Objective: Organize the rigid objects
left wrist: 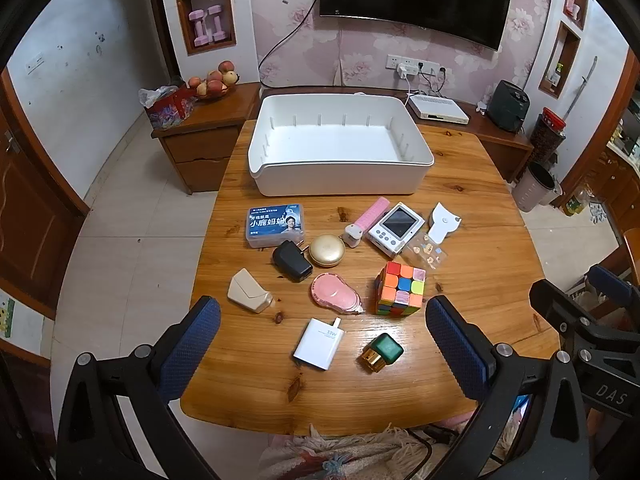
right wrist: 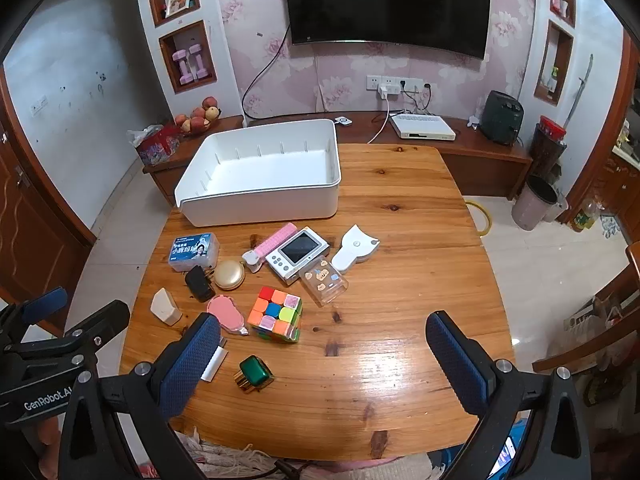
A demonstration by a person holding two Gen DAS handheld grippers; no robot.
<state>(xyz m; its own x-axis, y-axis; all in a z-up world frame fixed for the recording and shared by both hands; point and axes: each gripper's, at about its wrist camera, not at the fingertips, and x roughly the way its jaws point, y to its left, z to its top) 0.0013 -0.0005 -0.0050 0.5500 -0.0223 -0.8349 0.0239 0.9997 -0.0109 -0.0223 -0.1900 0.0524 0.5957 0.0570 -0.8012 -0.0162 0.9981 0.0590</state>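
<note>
**Both grippers spread wide above a table of small objects**

The left gripper (left wrist: 322, 344) hangs over the near edge of the wooden table (left wrist: 480, 280), its blue-padded fingers (left wrist: 192, 340) far apart and holding nothing. The right gripper (right wrist: 322, 356) hovers just beside it, jaws equally wide and empty.

At the far side of the table sits a white bin (left wrist: 340, 176) with nothing in it. The objects lie scattered in front of it: a blue-labelled box (left wrist: 275, 225), a black plug adapter (left wrist: 292, 261) touching a round gold case (left wrist: 327, 250), a pink ridged stick (left wrist: 370, 216), a small white screen device (left wrist: 396, 230), a white tape measure (left wrist: 442, 222) and a clear sticker case (left wrist: 428, 252). Closer in are a beige wedge-shaped item (left wrist: 249, 290), a pink correction tape (left wrist: 336, 293), a colour cube (left wrist: 400, 289), a white charger (left wrist: 320, 343) and a green bottle with gold cap (left wrist: 382, 352), the last two lying between the left gripper's fingers in its view
</note>
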